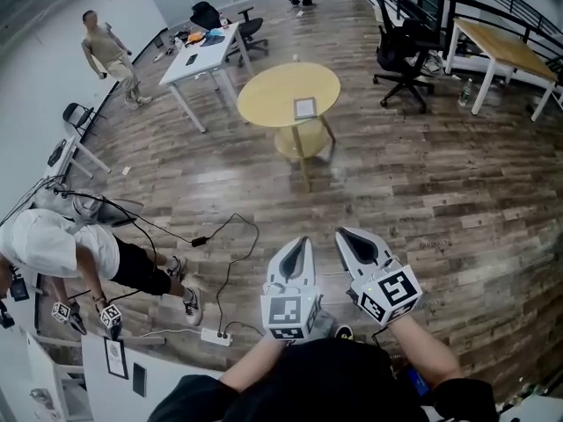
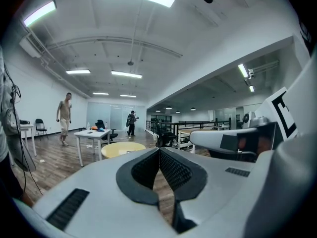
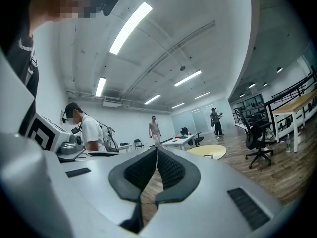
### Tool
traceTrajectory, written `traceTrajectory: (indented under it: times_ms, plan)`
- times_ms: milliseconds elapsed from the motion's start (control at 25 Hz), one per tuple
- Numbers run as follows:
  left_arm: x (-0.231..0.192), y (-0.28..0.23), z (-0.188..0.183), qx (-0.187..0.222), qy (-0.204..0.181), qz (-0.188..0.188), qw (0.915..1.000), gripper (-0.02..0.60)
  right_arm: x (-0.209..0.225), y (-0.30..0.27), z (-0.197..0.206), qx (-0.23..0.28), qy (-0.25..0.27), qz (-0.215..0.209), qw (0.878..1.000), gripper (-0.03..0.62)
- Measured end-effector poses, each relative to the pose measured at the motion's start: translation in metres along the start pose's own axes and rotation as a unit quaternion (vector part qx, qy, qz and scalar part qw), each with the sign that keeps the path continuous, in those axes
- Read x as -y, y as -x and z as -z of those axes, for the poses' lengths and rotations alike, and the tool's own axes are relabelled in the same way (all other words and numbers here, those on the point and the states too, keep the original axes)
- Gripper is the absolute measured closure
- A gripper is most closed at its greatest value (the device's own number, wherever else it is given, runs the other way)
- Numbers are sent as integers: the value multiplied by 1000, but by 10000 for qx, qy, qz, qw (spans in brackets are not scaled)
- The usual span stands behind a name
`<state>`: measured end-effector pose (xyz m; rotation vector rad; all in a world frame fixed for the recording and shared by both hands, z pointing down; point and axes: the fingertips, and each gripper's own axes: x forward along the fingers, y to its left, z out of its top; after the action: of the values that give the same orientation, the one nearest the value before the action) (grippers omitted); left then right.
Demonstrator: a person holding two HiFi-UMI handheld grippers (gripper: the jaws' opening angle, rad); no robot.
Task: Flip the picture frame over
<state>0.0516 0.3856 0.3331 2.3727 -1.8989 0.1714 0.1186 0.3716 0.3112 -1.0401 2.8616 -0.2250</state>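
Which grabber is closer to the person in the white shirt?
Left. The left gripper is on the side of the person in the white shirt; the right gripper sits beyond it, farther away.

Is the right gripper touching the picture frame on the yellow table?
Apart. The head view shows the right gripper low in the picture, with a stretch of wood floor between it and the picture frame lying on the round yellow table.

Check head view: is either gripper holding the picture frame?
No, the picture frame lies on the round yellow table, well apart from the left gripper and right gripper, both shut and empty.
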Motion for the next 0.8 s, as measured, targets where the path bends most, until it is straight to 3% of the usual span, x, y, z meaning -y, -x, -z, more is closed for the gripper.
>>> traceTrajectory:
  times_ms: [400, 800]
  plan:
    - [-68, -69, -13, 31, 32, 152, 9999, 558, 24, -94, -2, -132, 62, 83, 9999, 576]
    - [-152, -95, -1, 35, 128, 73, 9999, 558, 15, -176, 17, -179, 180, 50, 9997, 576]
